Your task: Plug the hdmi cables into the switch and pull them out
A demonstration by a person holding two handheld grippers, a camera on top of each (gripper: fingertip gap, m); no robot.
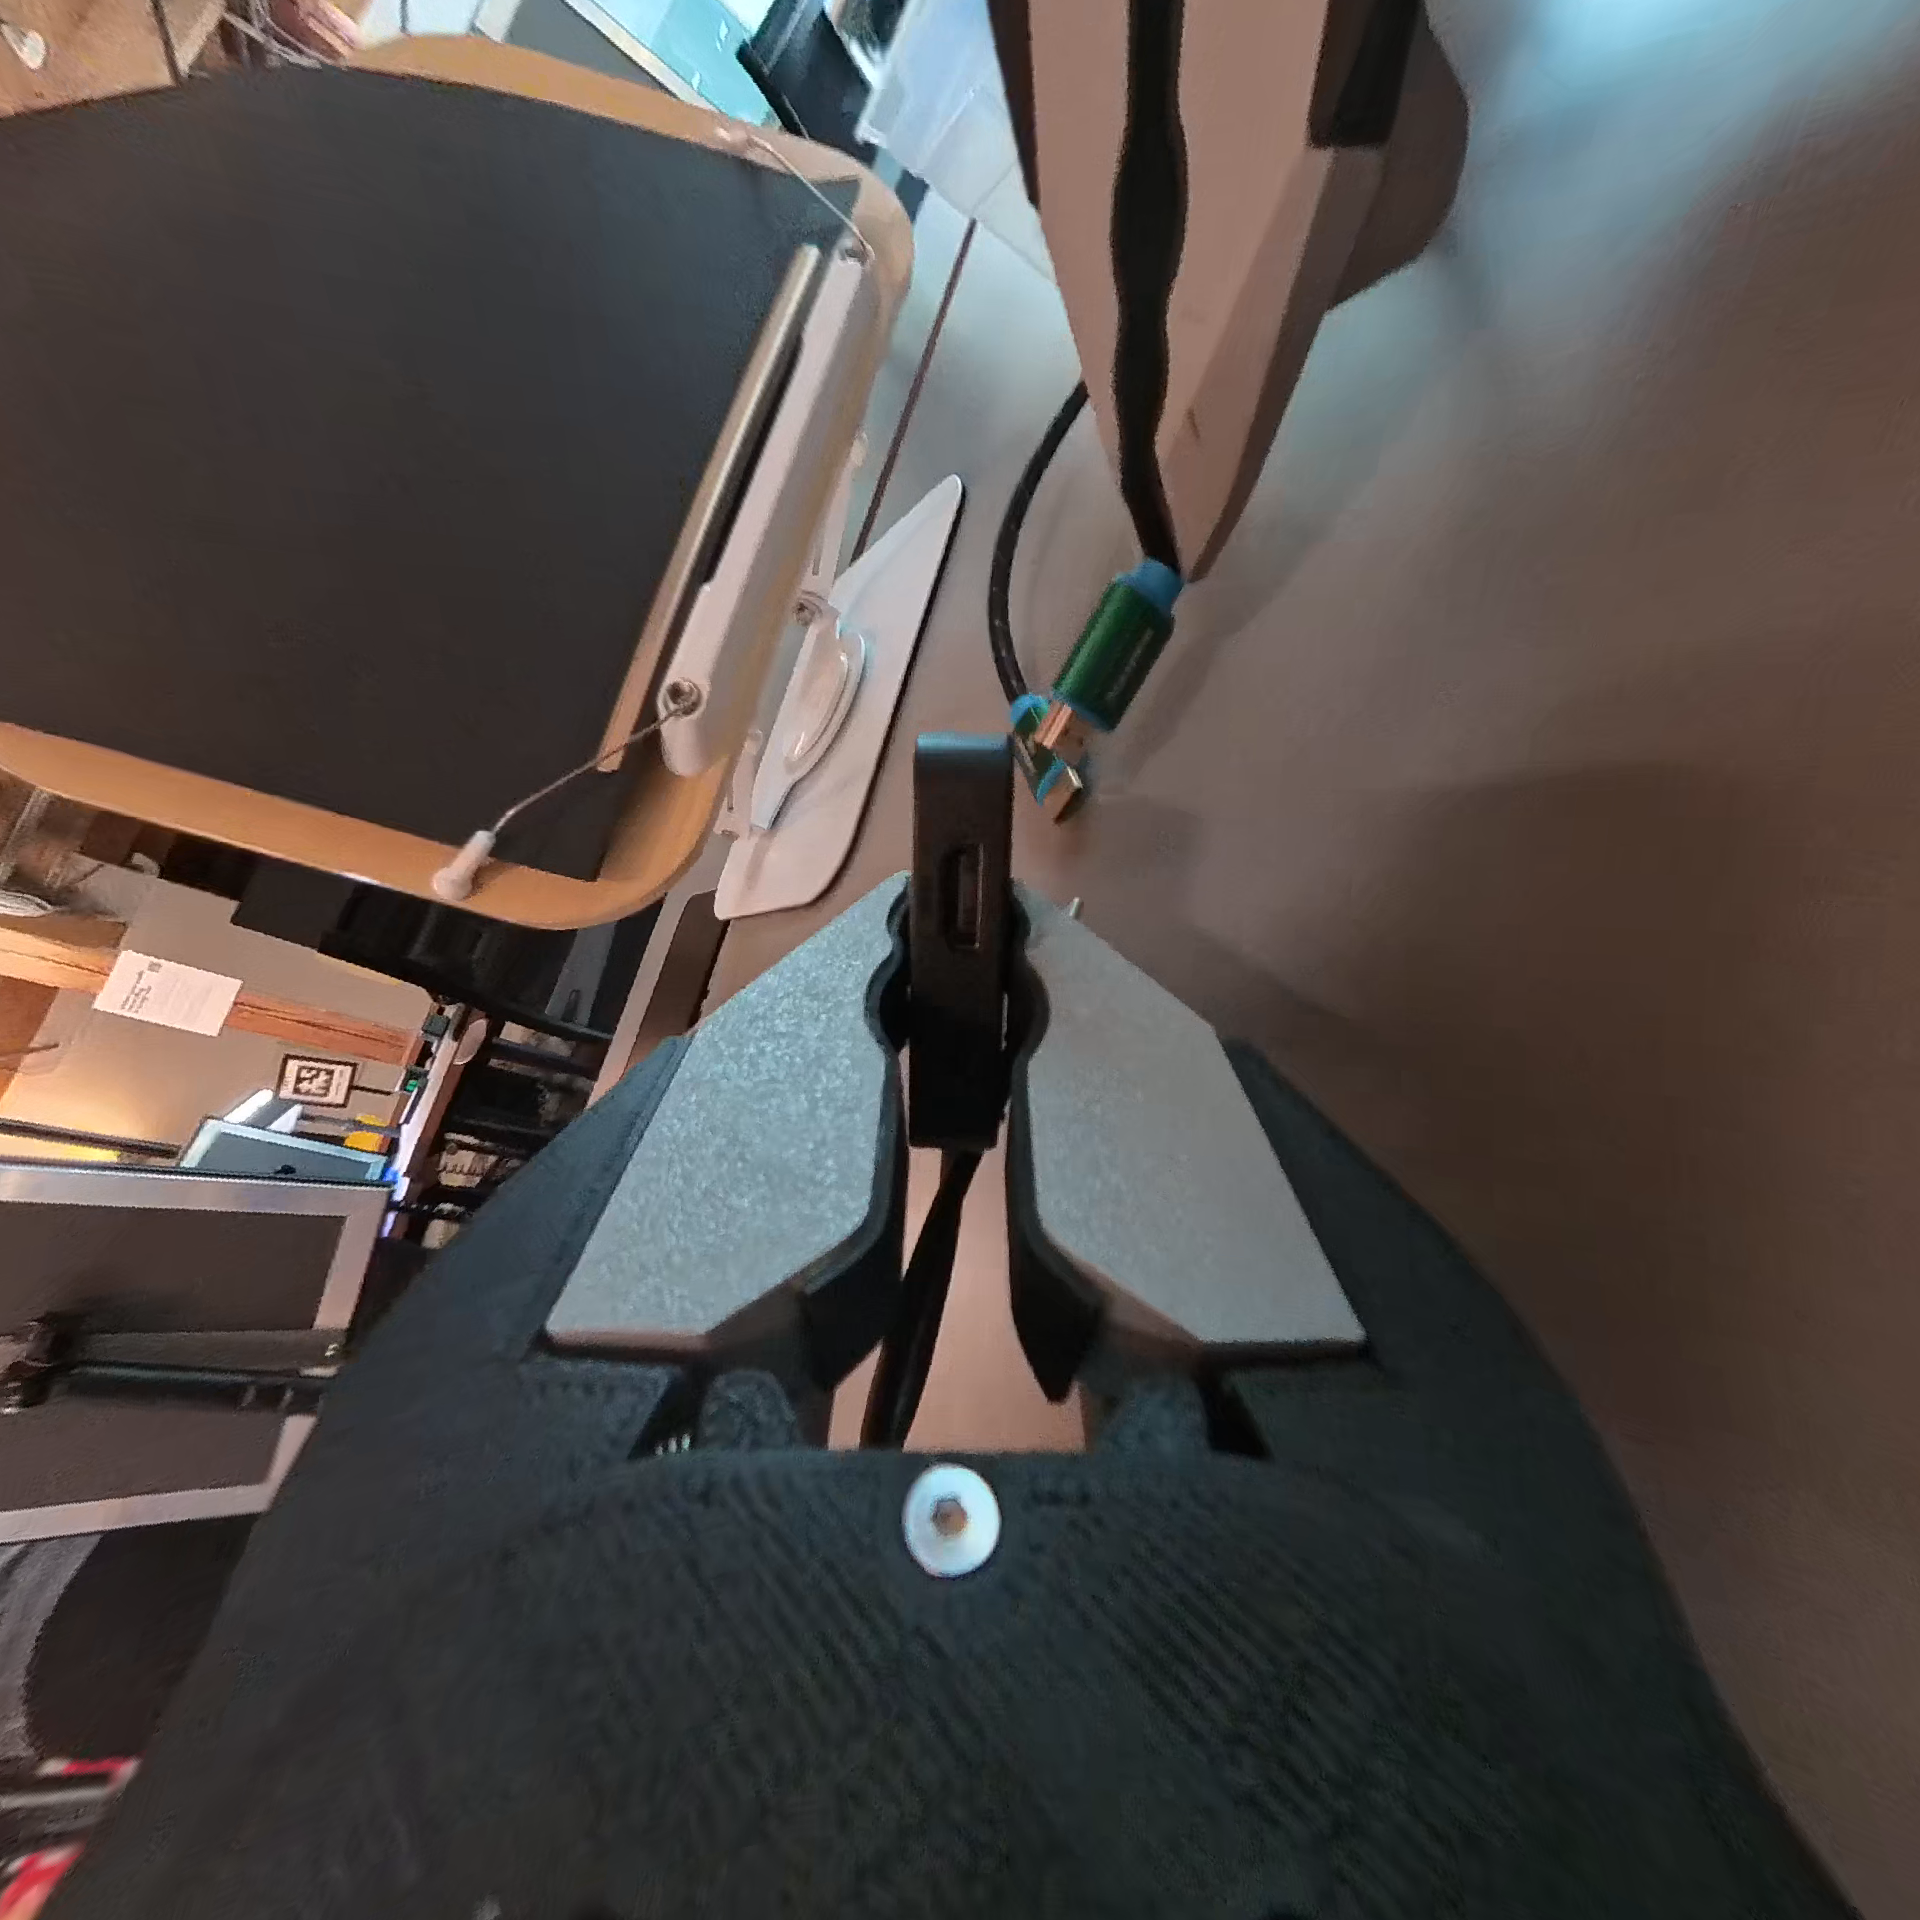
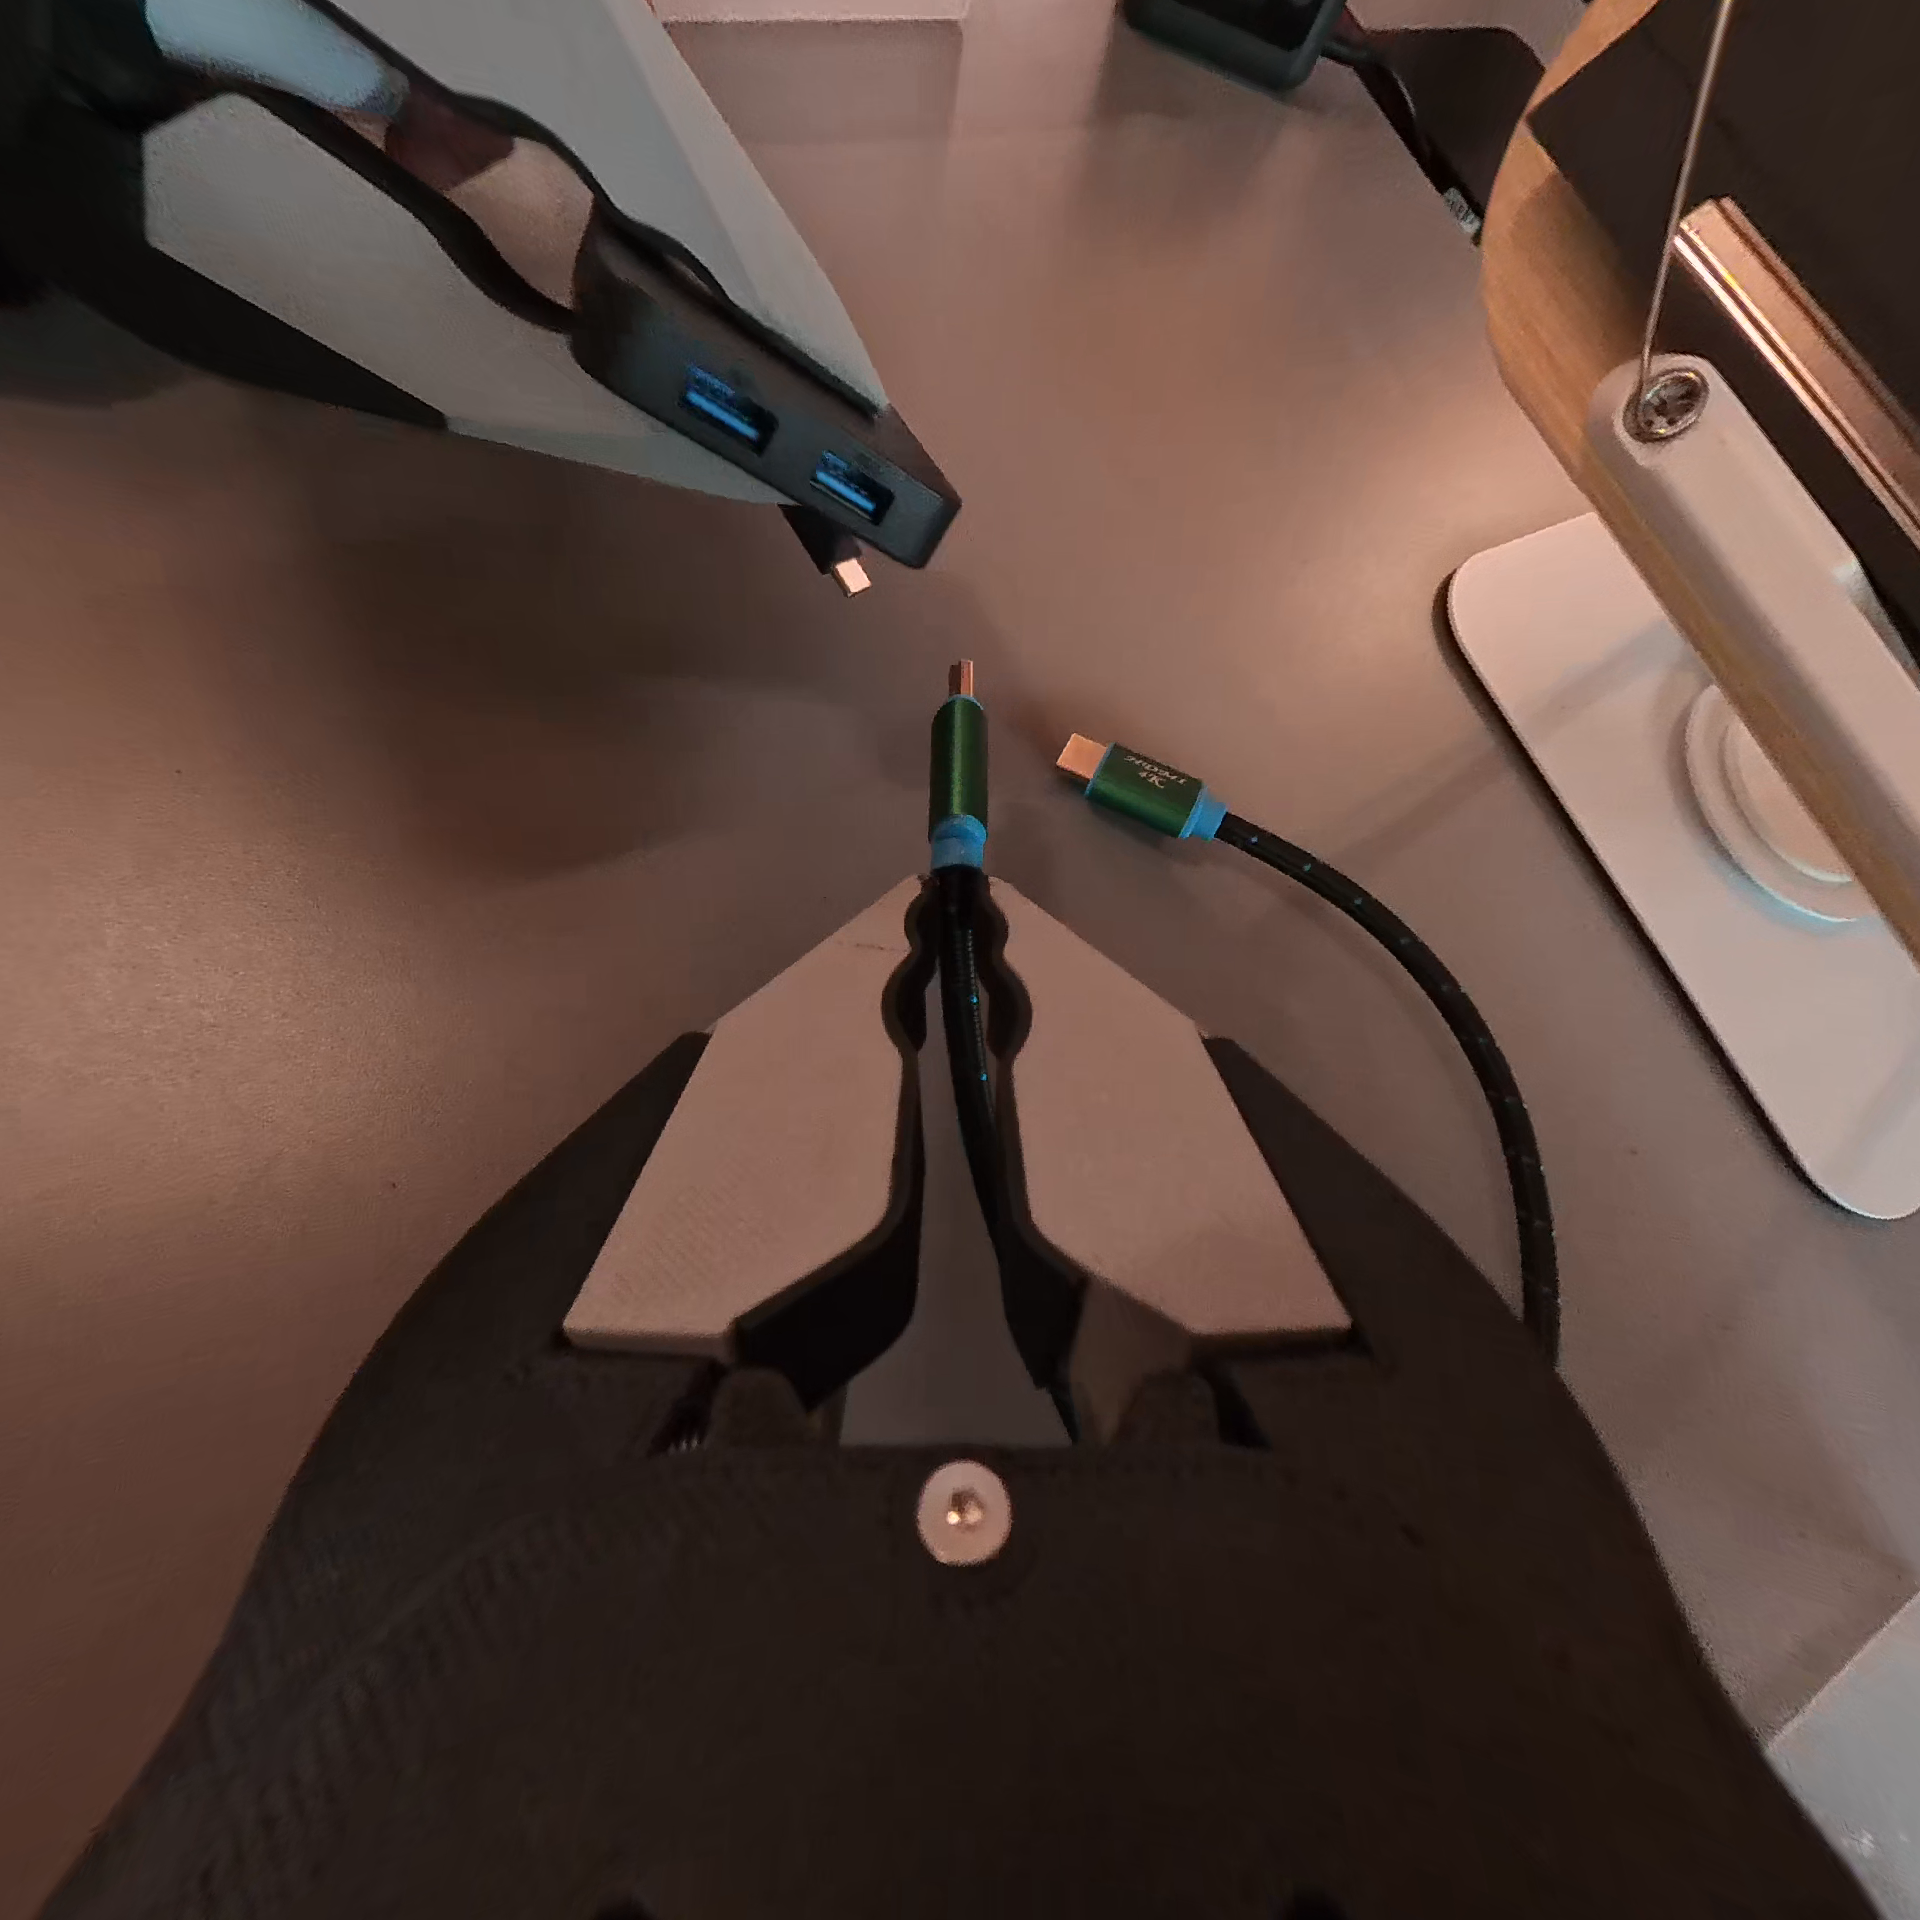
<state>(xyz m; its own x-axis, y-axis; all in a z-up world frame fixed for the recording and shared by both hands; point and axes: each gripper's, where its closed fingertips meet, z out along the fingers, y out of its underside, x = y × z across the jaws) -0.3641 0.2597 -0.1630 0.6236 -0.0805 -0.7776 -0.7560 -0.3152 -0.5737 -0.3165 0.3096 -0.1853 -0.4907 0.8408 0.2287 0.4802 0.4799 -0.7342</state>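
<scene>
My left gripper [image 1: 961, 894] is shut on the black switch [image 1: 961, 831] and holds it edge-on above the table, with an empty HDMI port [image 1: 961, 904] facing forward. In the right wrist view the switch [image 2: 644, 343] shows two blue USB ports, and its short lead ends in a small plug [image 2: 854, 579]. My right gripper [image 2: 956, 883] is shut on the braided cable just behind a green HDMI plug [image 2: 958, 769]. The plug's tip points at the switch, a short gap away. A second green HDMI plug [image 2: 1138, 784] lies loose on the table to the right. The right gripper [image 1: 1169, 551] and held plug [image 1: 1114, 649] also show in the left wrist view.
A monitor [image 1: 312, 416] with a wood-coloured frame stands on a white base plate [image 2: 1662, 883] to the right of the plugs. The braided cable [image 2: 1455, 1039] loops over the grey table [image 2: 312, 935]. A dark device [image 2: 1226, 31] sits at the far edge. My right fingertips sit around 8 centimeters from my left ones.
</scene>
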